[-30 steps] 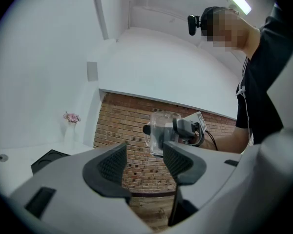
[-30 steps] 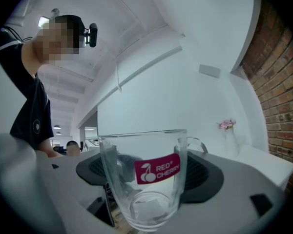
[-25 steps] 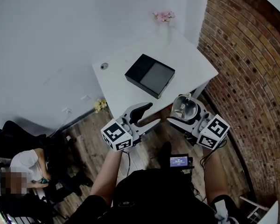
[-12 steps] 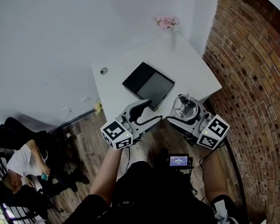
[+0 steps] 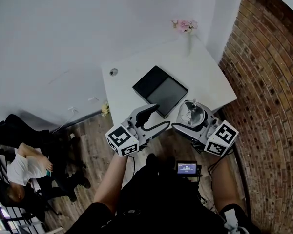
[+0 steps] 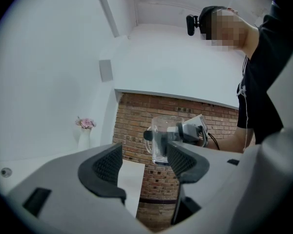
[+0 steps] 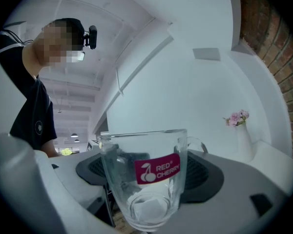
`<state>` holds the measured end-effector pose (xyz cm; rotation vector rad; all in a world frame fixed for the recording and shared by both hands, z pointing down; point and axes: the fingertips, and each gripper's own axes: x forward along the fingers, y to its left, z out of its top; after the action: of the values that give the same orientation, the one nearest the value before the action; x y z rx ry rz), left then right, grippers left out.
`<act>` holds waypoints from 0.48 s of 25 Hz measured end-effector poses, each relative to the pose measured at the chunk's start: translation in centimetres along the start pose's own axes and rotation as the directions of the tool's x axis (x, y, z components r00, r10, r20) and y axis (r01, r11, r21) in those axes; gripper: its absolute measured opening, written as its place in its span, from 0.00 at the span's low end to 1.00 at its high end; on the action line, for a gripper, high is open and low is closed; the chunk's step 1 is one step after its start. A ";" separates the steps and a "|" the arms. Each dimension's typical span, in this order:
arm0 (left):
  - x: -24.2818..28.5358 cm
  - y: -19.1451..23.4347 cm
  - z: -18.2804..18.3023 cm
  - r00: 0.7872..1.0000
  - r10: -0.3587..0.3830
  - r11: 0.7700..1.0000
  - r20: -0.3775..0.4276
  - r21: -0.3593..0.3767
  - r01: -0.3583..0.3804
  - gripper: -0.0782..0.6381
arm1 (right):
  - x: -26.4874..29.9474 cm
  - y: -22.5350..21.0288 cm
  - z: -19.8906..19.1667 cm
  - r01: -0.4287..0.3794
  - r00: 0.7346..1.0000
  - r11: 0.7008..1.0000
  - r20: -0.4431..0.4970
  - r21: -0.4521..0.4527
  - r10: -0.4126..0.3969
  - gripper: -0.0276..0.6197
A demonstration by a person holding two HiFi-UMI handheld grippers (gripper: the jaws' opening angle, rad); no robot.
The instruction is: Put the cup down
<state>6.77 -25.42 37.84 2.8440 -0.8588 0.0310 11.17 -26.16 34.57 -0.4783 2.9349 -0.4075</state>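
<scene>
My right gripper (image 5: 190,118) clamps the glass mug (image 7: 149,179) upright beside the white desk (image 5: 205,77). My left gripper (image 5: 158,118) has just been opening its jaws, which stand empty.

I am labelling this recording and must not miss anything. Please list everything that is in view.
table: one, white, ahead of the grippers
box: one, black, on the table
vase: one, white with pink flowers, table's far corner
round thing: one, small, grey, table's left corner
cup: one, clear glass, red label, in the right gripper
brick wall: one, red-brown, right of the table
floor: one, brown wood, below the table
seated person: one, white top, lower left
screen: one, small, lit, below the grippers
left gripper: one, white, black jaws, just opened wider, empty
right gripper: one, same colours, shut on the cup
</scene>
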 end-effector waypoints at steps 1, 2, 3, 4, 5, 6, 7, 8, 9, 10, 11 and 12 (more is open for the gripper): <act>0.0 0.1 0.0 1.000 -0.002 1.000 0.001 -0.002 0.002 0.50 | 0.2 0.0 0.0 -0.001 1.000 1.000 -0.003 -0.001 0.001 0.67; -0.1 0.2 0.0 1.000 -0.005 1.000 0.000 -0.002 0.005 0.50 | 0.3 0.0 -0.1 0.000 1.000 1.000 -0.006 -0.002 0.000 0.67; -0.1 0.3 -0.1 1.000 -0.007 1.000 -0.004 -0.001 0.007 0.50 | 0.4 0.0 -0.1 0.003 1.000 1.000 -0.009 -0.002 -0.003 0.67; -0.1 0.5 -0.2 1.000 -0.008 1.000 -0.007 -0.001 0.008 0.50 | 0.5 0.0 -0.2 0.006 1.000 1.000 -0.013 -0.002 -0.006 0.67; -0.1 0.5 -0.2 1.000 -0.010 1.000 -0.006 -0.001 0.010 0.50 | 0.6 -0.1 -0.2 0.009 1.000 1.000 -0.015 -0.002 -0.009 0.67; -0.2 0.6 -0.1 1.000 -0.013 1.000 -0.003 0.000 0.013 0.50 | 0.7 -0.1 -0.2 0.012 1.000 1.000 -0.017 -0.003 -0.012 0.67; -0.2 0.7 -0.1 1.000 -0.017 1.000 -0.001 0.000 0.017 0.50 | 0.8 -0.1 -0.3 0.016 1.000 1.000 -0.019 -0.005 -0.016 0.67; -0.3 0.8 -0.1 1.000 -0.021 1.000 -0.002 0.000 0.021 0.50 | 1.0 -0.1 -0.2 0.019 1.000 1.000 -0.019 -0.007 -0.019 0.67; -0.4 0.9 -0.1 1.000 -0.027 1.000 -0.003 0.000 0.027 0.50 | 1.2 -0.1 -0.2 0.022 1.000 1.000 -0.020 -0.009 -0.022 0.67; -0.5 1.0 0.0 0.999 -0.032 0.999 -0.004 0.003 0.032 0.50 | 1.4 0.0 -0.3 0.025 0.999 1.000 -0.022 -0.012 -0.025 0.67; -0.6 1.1 0.0 0.999 -0.036 0.999 -0.006 0.007 0.036 0.50 | 1.6 0.1 -0.2 0.028 0.999 0.999 -0.024 -0.017 -0.029 0.67; -0.6 1.2 0.1 0.999 -0.039 0.999 -0.009 0.013 0.039 0.50 | 1.7 0.1 -0.2 0.032 0.999 0.999 -0.027 -0.023 -0.033 0.67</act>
<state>5.58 -26.05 37.89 2.8694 -0.8035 0.0447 9.48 -26.59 34.57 -0.5278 2.9642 -0.3879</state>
